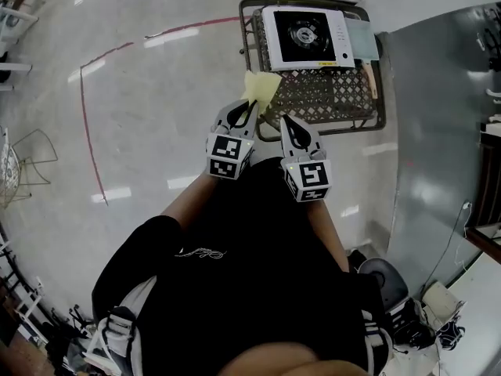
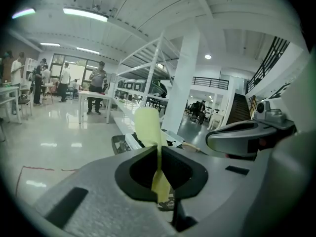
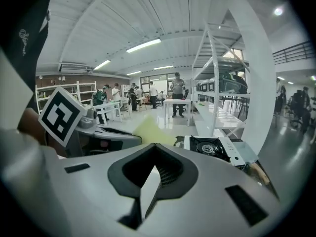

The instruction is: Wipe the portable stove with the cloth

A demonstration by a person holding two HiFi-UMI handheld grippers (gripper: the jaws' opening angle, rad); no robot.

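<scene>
Past the person's black shirt, the left gripper pinches the yellow cloth tight, the right gripper is closed on nothing, and the stove sits ahead at the wire table's far left corner, nearest the left gripper.

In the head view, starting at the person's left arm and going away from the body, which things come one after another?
arm → left gripper → cloth → stove
</scene>
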